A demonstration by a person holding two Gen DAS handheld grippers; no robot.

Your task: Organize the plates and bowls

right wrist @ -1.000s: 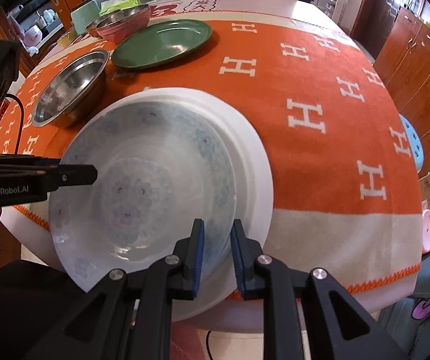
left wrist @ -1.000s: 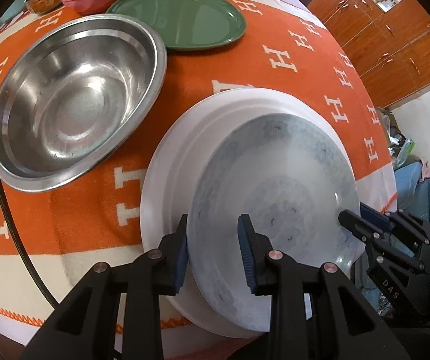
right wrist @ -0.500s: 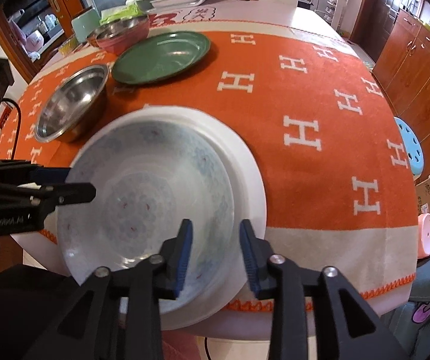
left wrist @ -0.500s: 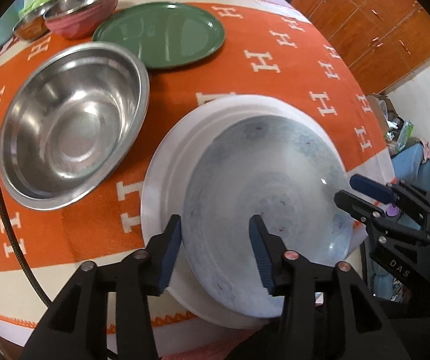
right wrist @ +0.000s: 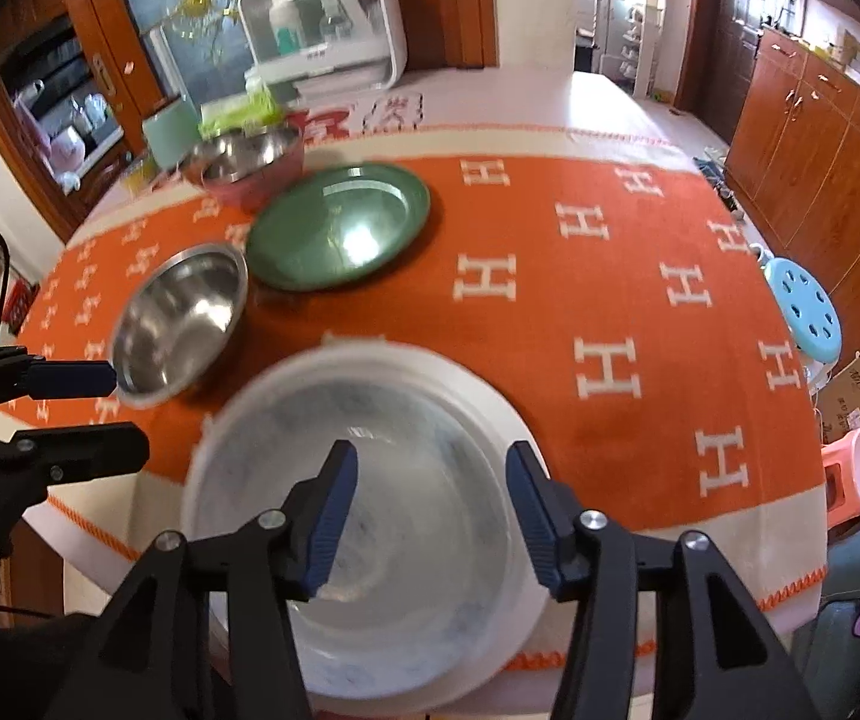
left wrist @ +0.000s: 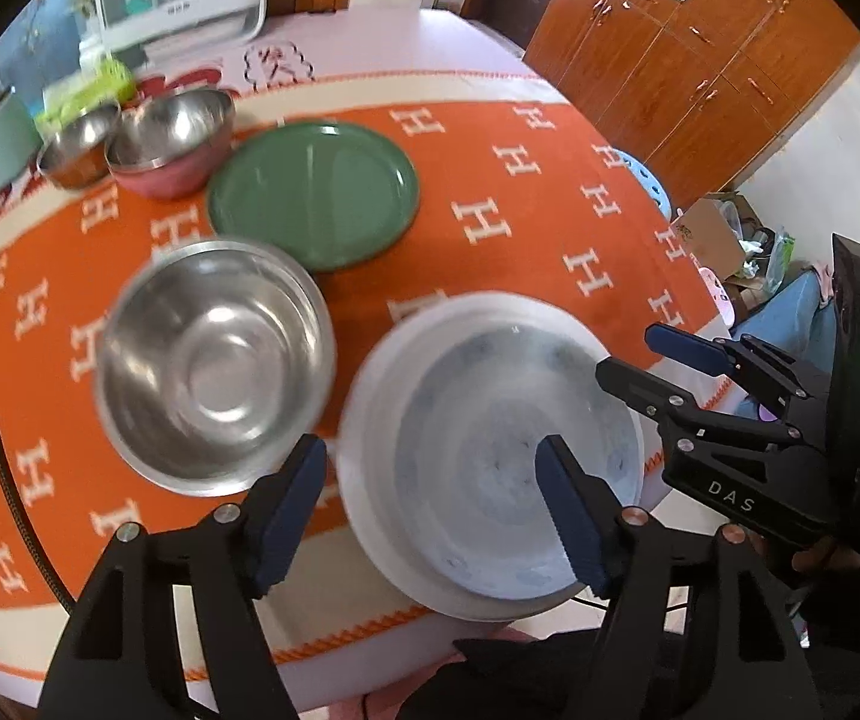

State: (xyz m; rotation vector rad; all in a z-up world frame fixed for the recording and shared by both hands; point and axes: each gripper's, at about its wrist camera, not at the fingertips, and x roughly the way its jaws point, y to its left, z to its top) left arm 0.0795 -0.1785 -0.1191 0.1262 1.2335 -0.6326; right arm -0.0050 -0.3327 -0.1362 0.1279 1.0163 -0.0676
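Left gripper: jaws just been opening, wide, empty.
Right gripper: likewise parted, nothing held.
Pale blue patterned bowl: sits in wide white plate, near table edge.
Shiny steel bowl: just left of it.
Flat green plate: beyond.

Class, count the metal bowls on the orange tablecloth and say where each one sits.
3: a large steel bowl left of the stacked plates; a pink-sided bowl behind the green plate; a small one at its left. Others may be hidden.
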